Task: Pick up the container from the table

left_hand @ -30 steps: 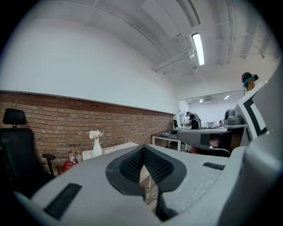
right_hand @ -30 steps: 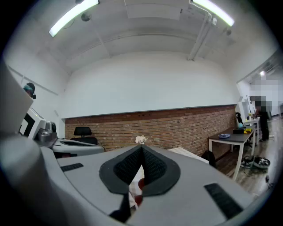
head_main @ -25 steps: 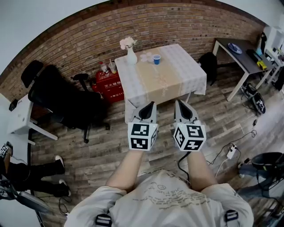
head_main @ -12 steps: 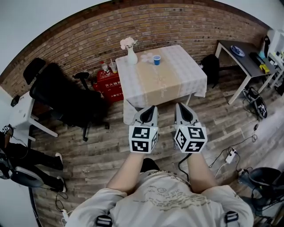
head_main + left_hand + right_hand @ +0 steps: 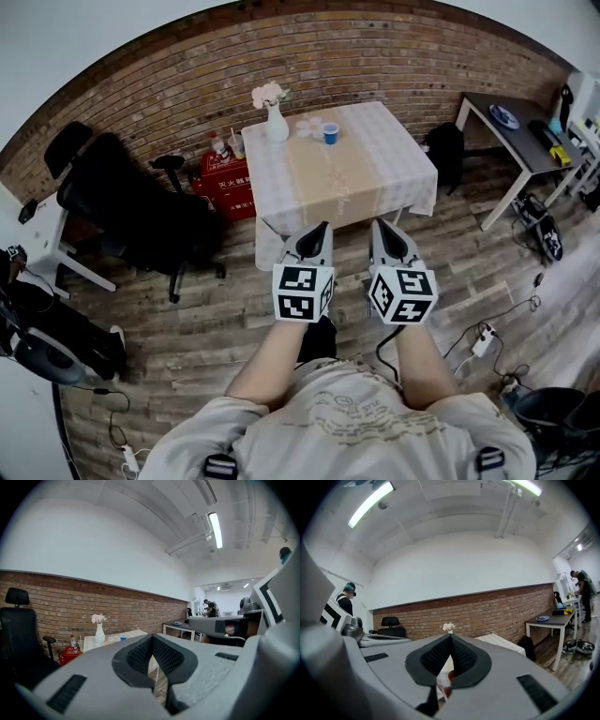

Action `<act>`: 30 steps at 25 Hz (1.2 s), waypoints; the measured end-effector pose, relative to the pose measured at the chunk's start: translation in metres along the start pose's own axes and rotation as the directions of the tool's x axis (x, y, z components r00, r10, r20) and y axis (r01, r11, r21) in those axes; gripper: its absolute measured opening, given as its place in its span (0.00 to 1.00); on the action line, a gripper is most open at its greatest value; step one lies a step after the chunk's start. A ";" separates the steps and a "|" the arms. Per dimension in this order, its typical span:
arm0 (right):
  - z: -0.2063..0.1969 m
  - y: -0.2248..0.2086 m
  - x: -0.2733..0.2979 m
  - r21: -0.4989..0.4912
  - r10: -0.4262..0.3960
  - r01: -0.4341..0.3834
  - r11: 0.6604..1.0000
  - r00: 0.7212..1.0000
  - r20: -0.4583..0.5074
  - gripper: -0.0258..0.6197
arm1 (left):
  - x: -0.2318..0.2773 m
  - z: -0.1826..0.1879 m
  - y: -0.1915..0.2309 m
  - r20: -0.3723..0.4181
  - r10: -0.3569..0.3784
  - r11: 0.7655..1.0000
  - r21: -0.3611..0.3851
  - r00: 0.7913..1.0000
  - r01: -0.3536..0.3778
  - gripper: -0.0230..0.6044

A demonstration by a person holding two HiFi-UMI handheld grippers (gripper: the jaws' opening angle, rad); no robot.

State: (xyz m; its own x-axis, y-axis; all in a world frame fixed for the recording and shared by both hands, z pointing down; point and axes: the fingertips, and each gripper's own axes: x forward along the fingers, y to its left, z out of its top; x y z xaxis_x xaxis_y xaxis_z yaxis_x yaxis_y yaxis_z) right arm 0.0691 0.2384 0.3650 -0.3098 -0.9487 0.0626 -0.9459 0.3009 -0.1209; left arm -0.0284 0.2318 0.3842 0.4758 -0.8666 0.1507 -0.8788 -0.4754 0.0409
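My left hand-held gripper (image 5: 323, 227) and right hand-held gripper (image 5: 377, 225) were both pinched closed on nothing, well short of the table (image 5: 398, 173). The blue container (image 5: 330, 134) sat near the table's far edge, pretty much dead ahead of the left one, so I figured left was nearer.

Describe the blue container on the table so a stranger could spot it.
Find the cloth-covered table by the brick wall. Near its far edge, right of the white vase, stands the container. It is the only blue thing there.

A black chair (image 5: 131, 211) stands beside a red box (image 5: 228, 178).
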 end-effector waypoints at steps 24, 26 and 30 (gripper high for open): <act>-0.009 -0.044 0.190 -0.026 0.048 -0.049 0.998 0.998 -0.035 0.04 | 0.168 0.007 0.101 -0.035 0.016 1.000 -0.021 0.999 -0.017 0.04; -0.006 -0.049 0.210 -0.027 0.046 -0.047 0.999 0.998 -0.037 0.04 | 0.184 0.008 0.113 -0.038 0.015 0.999 -0.028 0.999 -0.016 0.04; 0.000 -0.056 0.249 -0.038 0.037 -0.039 0.999 0.998 -0.045 0.04 | 0.220 0.014 0.137 -0.045 0.006 0.999 -0.047 0.999 -0.008 0.04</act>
State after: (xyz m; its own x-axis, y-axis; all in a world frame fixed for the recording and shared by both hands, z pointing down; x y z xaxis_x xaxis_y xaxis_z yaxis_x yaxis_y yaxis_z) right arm 0.0451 -0.0149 0.3878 -0.3489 -0.9315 0.1030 -0.9361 0.3411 -0.0859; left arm -0.0436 -0.0263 0.4087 0.4681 -0.8618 0.1954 -0.8835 -0.4605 0.0859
